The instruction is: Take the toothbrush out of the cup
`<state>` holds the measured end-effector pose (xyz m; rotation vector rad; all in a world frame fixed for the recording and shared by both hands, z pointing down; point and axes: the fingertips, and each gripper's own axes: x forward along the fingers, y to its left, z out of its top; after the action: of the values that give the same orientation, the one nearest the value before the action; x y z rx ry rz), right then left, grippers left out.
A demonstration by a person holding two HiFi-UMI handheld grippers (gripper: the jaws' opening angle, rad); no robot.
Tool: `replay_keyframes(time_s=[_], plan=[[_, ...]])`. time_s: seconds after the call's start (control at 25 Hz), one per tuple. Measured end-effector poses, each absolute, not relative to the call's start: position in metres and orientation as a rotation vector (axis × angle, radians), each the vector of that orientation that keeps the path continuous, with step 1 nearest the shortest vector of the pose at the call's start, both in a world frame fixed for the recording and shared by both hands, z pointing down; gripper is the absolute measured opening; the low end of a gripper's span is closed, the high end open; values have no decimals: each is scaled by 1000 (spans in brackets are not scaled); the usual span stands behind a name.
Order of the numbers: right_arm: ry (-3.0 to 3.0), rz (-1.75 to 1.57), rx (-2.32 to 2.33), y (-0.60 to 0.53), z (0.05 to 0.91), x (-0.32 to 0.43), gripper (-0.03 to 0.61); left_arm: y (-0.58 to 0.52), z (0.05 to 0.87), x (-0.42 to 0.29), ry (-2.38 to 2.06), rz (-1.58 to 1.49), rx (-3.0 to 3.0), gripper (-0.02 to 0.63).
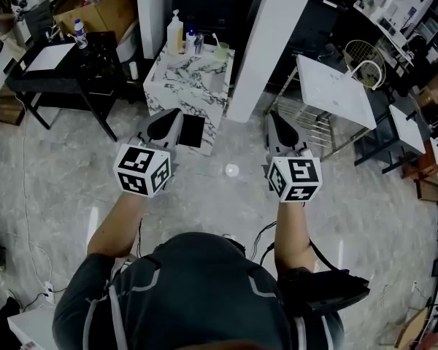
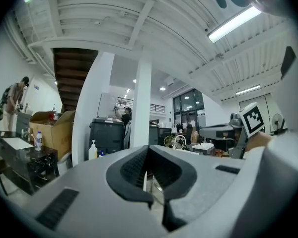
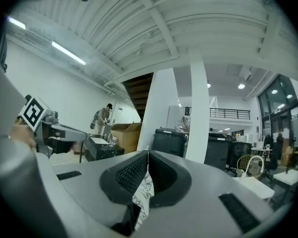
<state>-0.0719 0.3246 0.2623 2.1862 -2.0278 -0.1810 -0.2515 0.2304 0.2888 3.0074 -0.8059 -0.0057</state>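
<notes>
Fingers, left gripper [image 2: 148, 150]: pressed together at the tips. Nothing is in them.
Fingers, right gripper [image 3: 147, 155]: pressed together too, holding nothing. A bit of the marble table [image 1: 193, 86] shows through the slit under the tips.
Both grippers: held flat, side by side, pointing at the table. They are well away from it.
Toothbrush [image 1: 215, 40]: standing in the cup [image 1: 221, 50], at the back right corner of the table, close to the white pillar [image 1: 266, 42]. Nobody has touched it yet.
Beside the cup: a bottle [image 1: 175, 33] and a small blue thing [image 1: 193, 42], just to its left.
Step now: I think this is the walk up to the table. Nothing has been grabbed.
How to do it well:
- Get close first.
- Open one gripper's fingers before they reach the toothbrush, not when they are on it.
- Go for the part that sticks up over the cup's rim.
- Pinch it softly, then lift straight up, so the cup does not tip.
- The other gripper could hold the cup so it stays put.
Watch out: the cup looks small and light, and the bottle is near. A sideways bump could knock them over.
</notes>
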Motion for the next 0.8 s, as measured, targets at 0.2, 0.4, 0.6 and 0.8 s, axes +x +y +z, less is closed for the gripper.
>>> replay_keyframes(time_s=[0.2, 0.4, 0.6, 0.8], plan=[[-2022, -161, 2195, 314, 270, -91, 29, 219, 298, -263, -741, -10, 3009, 9], [-2024, -149, 2179, 302, 274, -92, 29, 205, 301, -258, -714, -20, 2996, 9], [-2045, -127, 2185, 274, 281, -66, 29, 179, 308, -238, -726, -3, 2987, 9], [-2086, -141, 2159, 230, 276, -30, 29, 142, 308, -206, -769, 18, 2970, 9]])
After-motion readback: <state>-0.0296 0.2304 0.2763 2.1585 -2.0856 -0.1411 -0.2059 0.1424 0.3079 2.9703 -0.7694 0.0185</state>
